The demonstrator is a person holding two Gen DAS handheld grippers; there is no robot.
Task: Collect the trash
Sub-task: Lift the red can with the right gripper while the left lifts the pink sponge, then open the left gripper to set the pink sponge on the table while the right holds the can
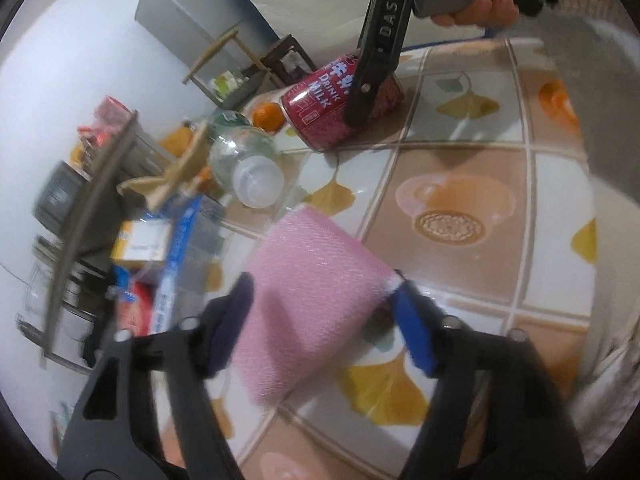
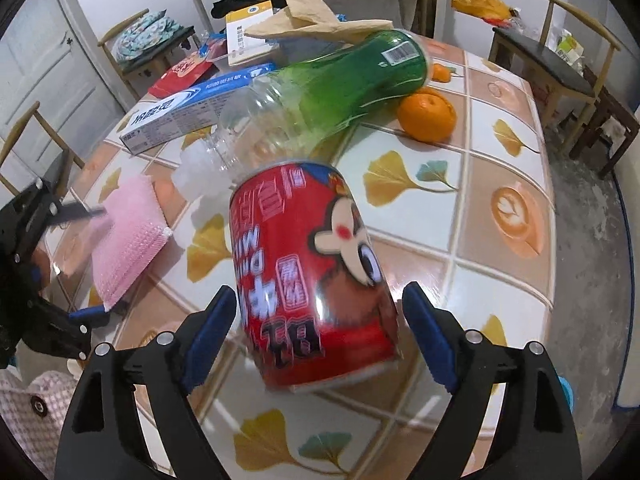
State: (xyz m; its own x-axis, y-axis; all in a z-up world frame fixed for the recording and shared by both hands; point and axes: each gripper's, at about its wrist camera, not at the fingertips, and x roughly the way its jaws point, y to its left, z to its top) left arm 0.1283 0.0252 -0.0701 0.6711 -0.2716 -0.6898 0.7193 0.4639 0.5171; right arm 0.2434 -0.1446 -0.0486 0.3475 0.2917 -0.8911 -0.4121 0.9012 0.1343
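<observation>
1. Red can (image 2: 312, 276) lies tilted on the tiled surface (image 2: 500, 152), long axis running from its bottom rim near the right tool (image 2: 318, 336) up and away to its top end, which points at the bottle.
2. Can look: red, cartoon face, white "DRINK MILK" lettering, silver rims; slightly motion-blurred.
3. Right tool: jaws spread wide, one blue pad each side of the can. The left pad sits right at the can wall, the right pad clear of it. Not clamping.
4. Pink pouch (image 1: 316, 300), textured like bubble wrap, lies flat on the surface, long axis running from the left tool (image 1: 320, 328) diagonally up toward the bottle cap.
5. Left tool: jaws open, the pouch's near end between the pads. Contact is too blurred to call a grip.
6. Plastic bottle (image 2: 320, 96), clear neck, green label, white cap, lies on its side. Cap end points at the can, base toward the far edge.
7. Behind it: toothpaste box (image 2: 196, 112), crumpled brown paper (image 2: 316, 12), orange (image 2: 426, 118).
8. A hand (image 1: 476, 4) holds the right tool's handle in the left wrist view.
</observation>
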